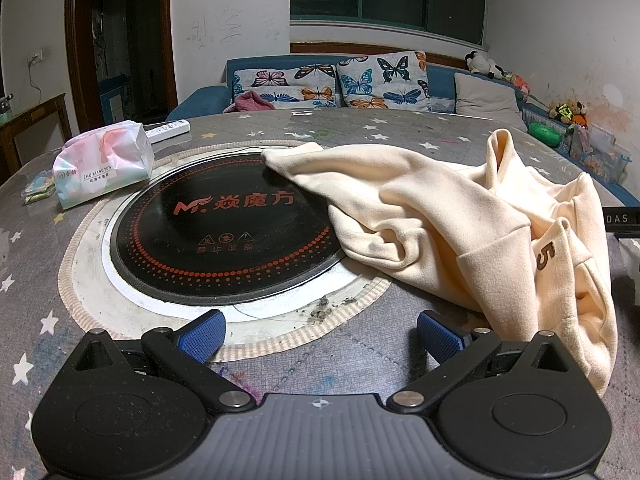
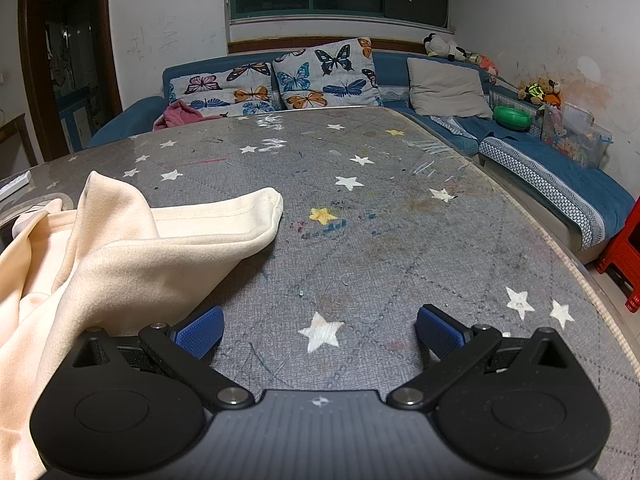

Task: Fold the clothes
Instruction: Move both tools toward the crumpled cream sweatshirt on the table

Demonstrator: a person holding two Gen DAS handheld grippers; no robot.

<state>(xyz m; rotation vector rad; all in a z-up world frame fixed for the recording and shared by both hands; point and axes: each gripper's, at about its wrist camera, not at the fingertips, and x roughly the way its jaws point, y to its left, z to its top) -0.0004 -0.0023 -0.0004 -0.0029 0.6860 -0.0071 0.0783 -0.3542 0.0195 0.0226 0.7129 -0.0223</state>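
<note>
A cream sweatshirt lies crumpled on the grey star-patterned table, one sleeve reaching over the black round cooktop. A brown "5" shows on its right part. My left gripper is open and empty, just in front of the cooktop, with the garment to its right. In the right wrist view the sweatshirt is at the left, a sleeve end pointing right. My right gripper is open and empty over bare table, its left finger close to the cloth edge.
A tissue pack and a white remote lie at the table's far left. A blue sofa with butterfly cushions stands behind the table. A red stool is at the right past the table edge.
</note>
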